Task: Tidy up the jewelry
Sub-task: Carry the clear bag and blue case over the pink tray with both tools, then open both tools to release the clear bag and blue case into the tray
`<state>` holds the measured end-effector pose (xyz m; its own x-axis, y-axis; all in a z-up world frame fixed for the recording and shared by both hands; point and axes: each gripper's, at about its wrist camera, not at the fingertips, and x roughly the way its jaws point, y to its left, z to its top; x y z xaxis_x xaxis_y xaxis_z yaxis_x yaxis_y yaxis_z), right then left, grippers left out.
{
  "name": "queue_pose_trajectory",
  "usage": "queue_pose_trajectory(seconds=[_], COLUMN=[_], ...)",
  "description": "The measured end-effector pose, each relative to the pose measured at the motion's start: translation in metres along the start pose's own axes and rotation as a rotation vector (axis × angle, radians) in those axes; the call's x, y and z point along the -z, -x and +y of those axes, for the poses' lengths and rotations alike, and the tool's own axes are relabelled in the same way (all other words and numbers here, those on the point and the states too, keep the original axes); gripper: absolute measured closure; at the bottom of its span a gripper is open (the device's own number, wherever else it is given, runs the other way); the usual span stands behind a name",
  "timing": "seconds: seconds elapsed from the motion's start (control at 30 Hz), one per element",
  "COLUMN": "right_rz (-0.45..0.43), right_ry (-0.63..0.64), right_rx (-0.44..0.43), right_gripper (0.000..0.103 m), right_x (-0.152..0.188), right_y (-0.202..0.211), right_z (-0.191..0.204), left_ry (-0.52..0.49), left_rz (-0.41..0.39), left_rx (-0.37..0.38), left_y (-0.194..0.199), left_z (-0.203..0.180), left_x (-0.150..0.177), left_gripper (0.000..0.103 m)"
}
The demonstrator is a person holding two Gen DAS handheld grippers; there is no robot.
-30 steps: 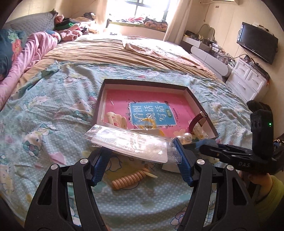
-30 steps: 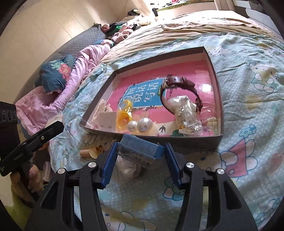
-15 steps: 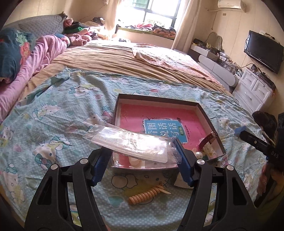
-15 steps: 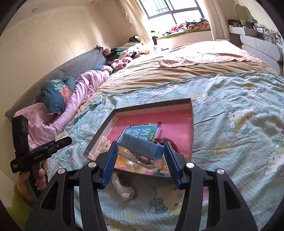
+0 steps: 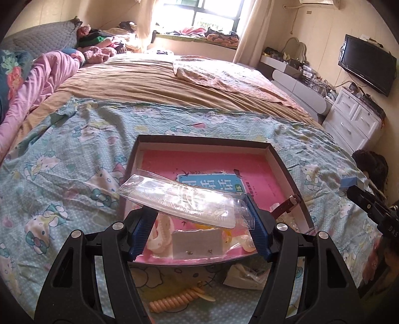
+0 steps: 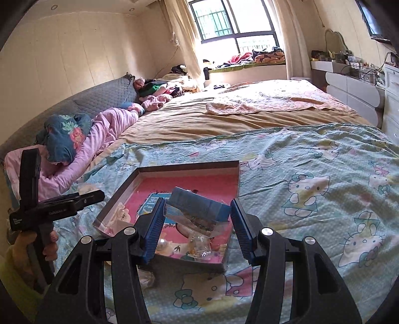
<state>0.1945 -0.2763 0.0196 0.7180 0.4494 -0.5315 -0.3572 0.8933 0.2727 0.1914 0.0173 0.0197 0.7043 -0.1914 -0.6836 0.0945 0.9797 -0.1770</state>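
Clear plastic packet (image 5: 184, 200) lies crosswise, clamped in your left gripper (image 5: 199, 231); your right gripper (image 6: 197, 231) pinches a blue-topped packet (image 6: 199, 209), tilted, above the box (image 6: 184, 169).

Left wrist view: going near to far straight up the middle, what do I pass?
Orange spiral hair tie → clear plastic packet in the left gripper → tray's far wall → tan blanket → window.

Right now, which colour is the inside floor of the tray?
Pink, with a blue label; the tray shows best in the left wrist view.
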Motion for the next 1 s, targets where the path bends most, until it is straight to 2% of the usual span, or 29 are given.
queue_pose_trajectory(seconds=[0.4,1.0], right_rz=[0.061,0.133], right_ry=[0.064,0.122], right_rx=[-0.006,-0.029], right_gripper=[0.052,0.051], right_x=[0.022,0.034], right_y=[-0.02,-0.05], right_z=[0.008,0.014], left_ry=[-0.084,-0.121], left_rz=[0.082,0.151], left_rx=[0.004,-0.028], left_y=[-0.051,-0.089], left_z=[-0.035,-0.046], left_x=[0.004,0.006], left_gripper=[0.043,0.043])
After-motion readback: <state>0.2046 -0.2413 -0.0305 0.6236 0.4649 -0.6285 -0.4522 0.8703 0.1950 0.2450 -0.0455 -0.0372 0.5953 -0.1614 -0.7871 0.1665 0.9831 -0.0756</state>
